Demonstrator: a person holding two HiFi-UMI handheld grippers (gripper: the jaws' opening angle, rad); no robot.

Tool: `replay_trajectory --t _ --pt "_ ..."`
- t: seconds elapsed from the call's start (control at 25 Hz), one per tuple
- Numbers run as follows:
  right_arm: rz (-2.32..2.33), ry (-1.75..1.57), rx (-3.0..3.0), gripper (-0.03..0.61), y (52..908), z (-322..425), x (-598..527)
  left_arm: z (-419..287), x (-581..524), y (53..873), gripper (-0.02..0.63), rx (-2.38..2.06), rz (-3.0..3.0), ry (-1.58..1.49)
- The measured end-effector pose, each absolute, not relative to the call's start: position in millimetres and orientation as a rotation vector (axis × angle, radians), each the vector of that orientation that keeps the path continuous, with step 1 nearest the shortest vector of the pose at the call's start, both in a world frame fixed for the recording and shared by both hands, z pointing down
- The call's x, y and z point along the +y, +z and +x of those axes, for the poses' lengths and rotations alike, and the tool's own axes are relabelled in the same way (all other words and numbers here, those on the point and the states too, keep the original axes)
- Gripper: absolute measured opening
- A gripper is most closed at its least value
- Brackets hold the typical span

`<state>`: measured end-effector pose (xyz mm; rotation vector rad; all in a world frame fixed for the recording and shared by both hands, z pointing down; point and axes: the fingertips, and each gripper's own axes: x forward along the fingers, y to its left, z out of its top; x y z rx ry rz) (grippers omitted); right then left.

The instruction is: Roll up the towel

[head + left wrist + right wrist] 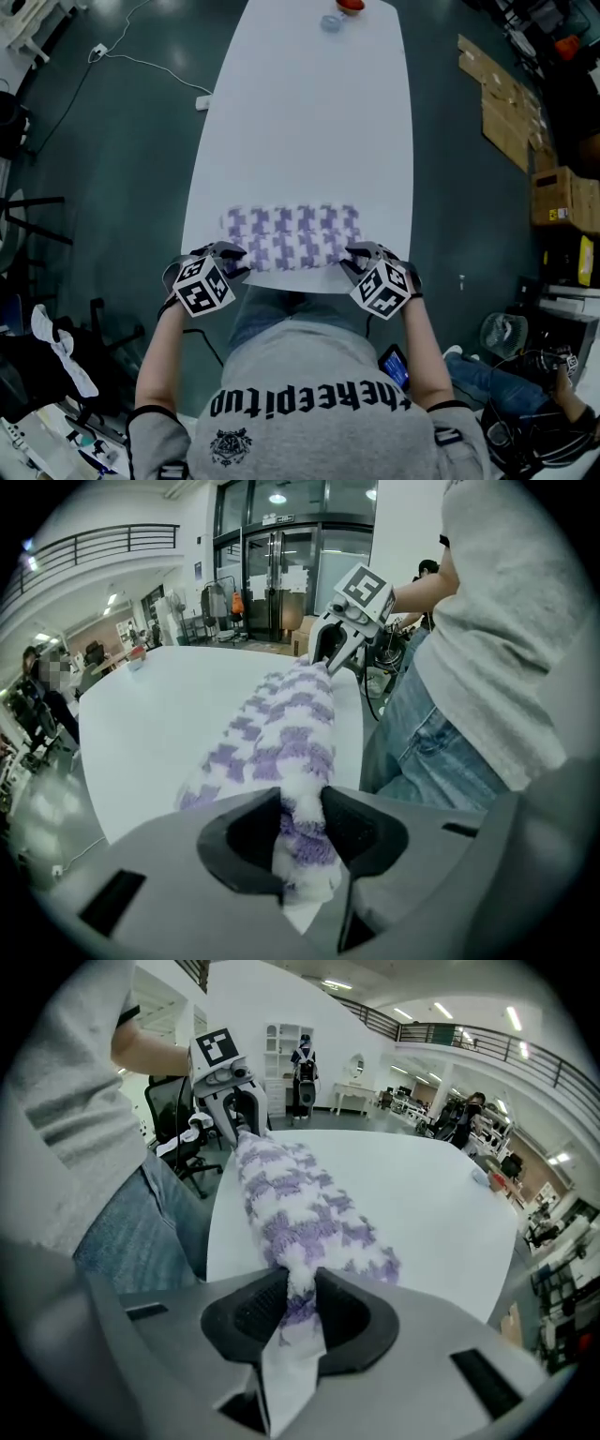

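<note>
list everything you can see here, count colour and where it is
towel: one, purple and white check, across the near end of the table
table: one, white, long, running away from the person
small red thing: one, red, far end of the table, too small to name
small blue thing: one, pale blue, beside the red one
cardboard: several pieces, brown, floor at right
cable: one, white, floor at left
left tongs: one, grey, shut on the towel's left end
right tongs: one, grey, shut on the towel's right end
</note>
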<state>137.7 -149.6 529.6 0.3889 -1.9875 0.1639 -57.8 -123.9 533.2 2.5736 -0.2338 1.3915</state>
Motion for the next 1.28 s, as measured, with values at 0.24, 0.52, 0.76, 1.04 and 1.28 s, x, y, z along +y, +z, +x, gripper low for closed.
replay_trajectory --t 0.24,0.52,0.76,1.04,1.28 --pt "0.464 0.226 -2.029 0.087 513 125 -158 -74 -134 519 0.126 -0.296 2.561 1.279" --pt "0.552 0.196 -2.027 0.094 512 135 -198 -65 -174 523 0.126 -0.370 2.556 1.252" --pt "0.598 0.181 -2.006 0.094 515 118 -221 -84 -199 527 0.126 -0.420 2.531 1.254" --pt "0.653 0.167 -1.983 0.094 517 116 -244 -85 -224 531 0.126 -0.435 2.518 1.272" --pt "0.682 0.157 -1.966 0.094 524 117 -245 -83 -229 538 0.126 -0.463 2.537 1.273"
